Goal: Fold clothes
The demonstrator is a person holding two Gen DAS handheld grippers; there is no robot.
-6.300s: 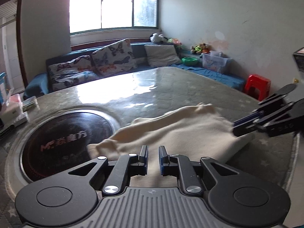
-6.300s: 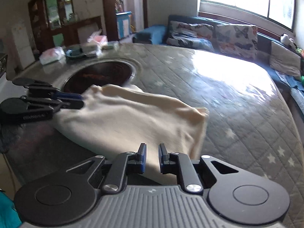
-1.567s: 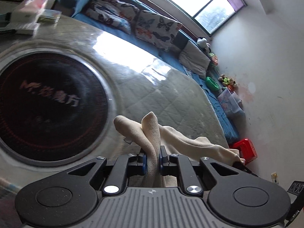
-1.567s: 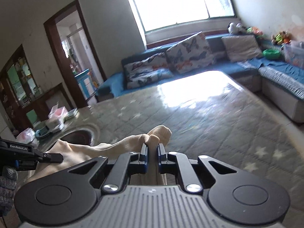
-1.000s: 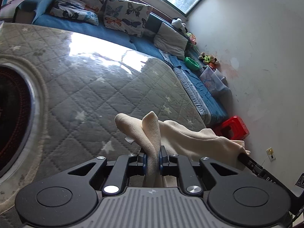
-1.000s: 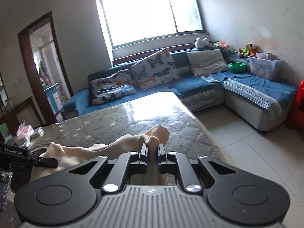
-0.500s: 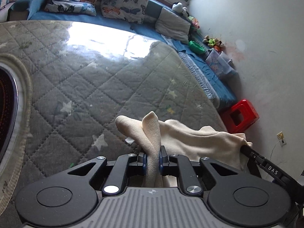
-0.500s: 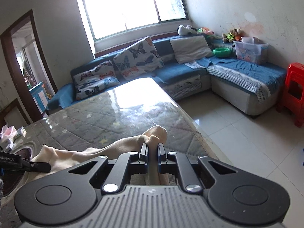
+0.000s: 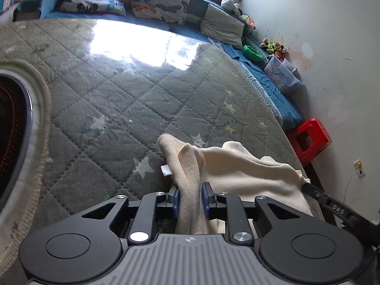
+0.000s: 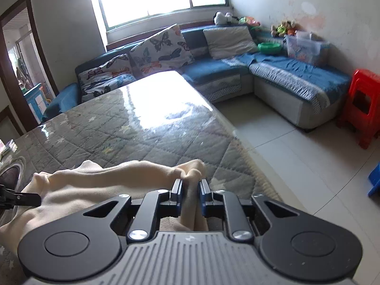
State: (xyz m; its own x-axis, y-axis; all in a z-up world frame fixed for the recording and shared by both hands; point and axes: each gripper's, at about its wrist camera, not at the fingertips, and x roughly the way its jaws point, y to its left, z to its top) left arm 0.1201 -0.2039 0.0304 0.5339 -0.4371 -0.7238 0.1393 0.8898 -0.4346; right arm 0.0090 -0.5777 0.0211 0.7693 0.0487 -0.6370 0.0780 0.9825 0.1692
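Quilted grey tabletop (image 9: pixel 142 109) below; both claws, left (image 9: pixel 190 196) and right (image 10: pixel 190 191), clench soft cream knit garment (image 9: pixel 237 168) corners, limp, light.

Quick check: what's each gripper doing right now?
Left gripper: shut on the cream cloth.
Right gripper: shut on the same cloth.

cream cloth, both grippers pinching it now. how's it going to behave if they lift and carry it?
Likely floppy: the cream cloth sags in soft folds between the left gripper and right gripper. Probably light for its size, since two small pinches bunch it easily. It looks fleecy, so slipping from the blue pads seems unlikely, though the loose middle may drag on the quilted table.
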